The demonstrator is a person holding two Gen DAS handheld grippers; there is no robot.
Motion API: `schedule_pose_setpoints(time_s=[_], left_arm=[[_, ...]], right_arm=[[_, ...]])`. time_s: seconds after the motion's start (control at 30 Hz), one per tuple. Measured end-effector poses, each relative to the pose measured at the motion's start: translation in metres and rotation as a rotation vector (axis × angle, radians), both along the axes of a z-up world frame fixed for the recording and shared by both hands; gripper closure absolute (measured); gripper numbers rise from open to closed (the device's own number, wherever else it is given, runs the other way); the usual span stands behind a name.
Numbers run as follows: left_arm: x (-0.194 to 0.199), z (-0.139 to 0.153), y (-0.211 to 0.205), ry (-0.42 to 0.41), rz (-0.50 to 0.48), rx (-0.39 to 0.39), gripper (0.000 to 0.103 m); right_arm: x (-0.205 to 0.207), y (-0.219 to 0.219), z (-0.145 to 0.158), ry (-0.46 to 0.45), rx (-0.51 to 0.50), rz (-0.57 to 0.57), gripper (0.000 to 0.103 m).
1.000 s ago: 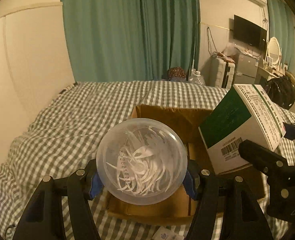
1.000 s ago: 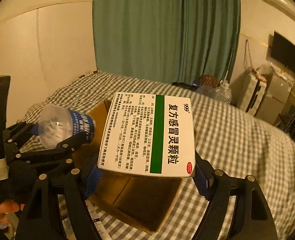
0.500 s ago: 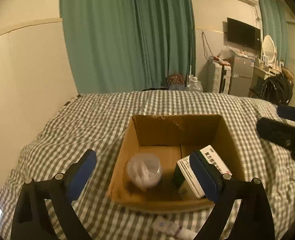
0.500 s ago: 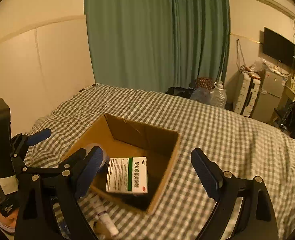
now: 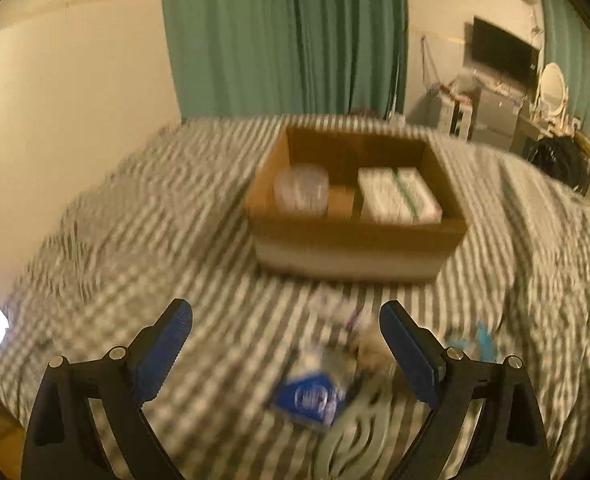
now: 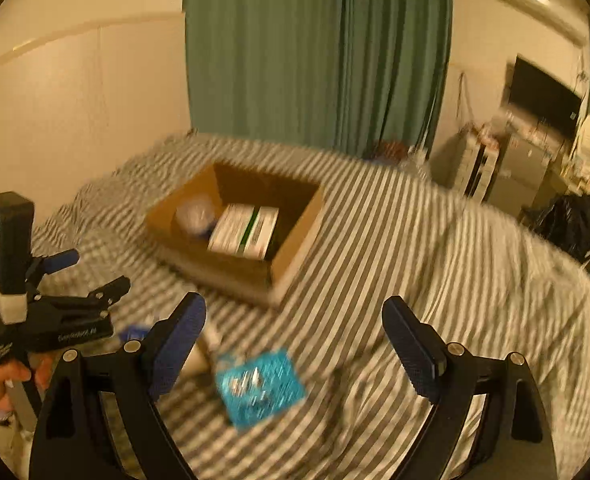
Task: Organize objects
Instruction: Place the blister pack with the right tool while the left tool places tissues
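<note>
1. Sitting on the checked bed (image 5: 143, 240): open cardboard box (image 5: 355, 236), the landmark here.
2. Lying inside the box: clear plastic jar (image 5: 301, 188) on its left side, green-striped medicine carton (image 5: 399, 196) flat on its right side.
3. Hovering nearer than the box: left gripper (image 5: 285, 344), fingers spread wide, holding nothing.
4. Hovering likewise: right gripper (image 6: 295, 340), fingers wide apart, empty.
5. Lying on the bed nearer than the box: blue packet (image 5: 311, 400) and teal packet (image 6: 259, 388), both blurred.
</note>
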State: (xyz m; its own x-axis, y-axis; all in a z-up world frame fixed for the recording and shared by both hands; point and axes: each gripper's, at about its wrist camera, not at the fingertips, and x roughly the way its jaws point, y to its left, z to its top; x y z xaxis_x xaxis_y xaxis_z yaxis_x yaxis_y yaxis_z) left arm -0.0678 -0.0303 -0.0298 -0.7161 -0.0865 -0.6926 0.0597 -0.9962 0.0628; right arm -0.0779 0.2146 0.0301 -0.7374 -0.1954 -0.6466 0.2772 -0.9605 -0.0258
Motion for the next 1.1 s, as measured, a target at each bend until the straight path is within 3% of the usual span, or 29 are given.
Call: schedule_pose_setpoints(time_s=[0.23,0.4,0.5,0.6,0.67,0.77,0.83,0.9,0.97,1.0,1.1], left_arm=[[0.011,-0.054,0.005,-0.099,-0.014,-0.056,0.006],[0.008,-0.077,0.007,-0.135,-0.036,-0.076,0.011],[0.001,-0.086,0.003,-0.163,-0.031,-0.048,0.013],[-0.004,-0.092,-0.001,-0.176,-0.031,-0.008,0.013],[-0.006,-0.095,0.0,-0.184,-0.041,-0.001,0.021],[-0.008,-0.099,0.003,-0.195,-0.063,0.01,0.027],[-0.011,-0.101,0.003,-0.202,-0.071,0.022,0.031],[-0.014,-0.103,0.002,-0.207,-0.08,0.047,0.035],[-0.015,-0.103,0.005,-0.208,-0.105,0.062,0.056],[-0.014,-0.103,0.009,-0.21,-0.129,0.062,0.059],[-0.005,-0.099,0.02,-0.189,-0.152,0.009,0.07]], right_arm=[[0.001,-0.019,-0.085,-0.145,0.072,0.028,0.013],[0.002,-0.03,-0.112,-0.178,0.072,0.063,0.013],[0.002,-0.034,-0.122,-0.189,0.105,0.066,0.015],[0.001,-0.033,-0.129,-0.198,0.124,0.052,0.03],[0.0,-0.03,-0.128,-0.198,0.123,0.039,0.041],[0.0,-0.026,-0.125,-0.184,0.114,0.029,0.071],[0.001,-0.026,-0.124,-0.173,0.129,0.026,0.083],[0.001,-0.025,-0.122,-0.162,0.137,0.018,0.087],[0.002,-0.022,-0.118,-0.151,0.128,0.007,0.09],[0.003,-0.02,-0.116,-0.147,0.125,0.001,0.091],[0.007,-0.013,-0.107,-0.131,0.102,-0.016,0.093]])
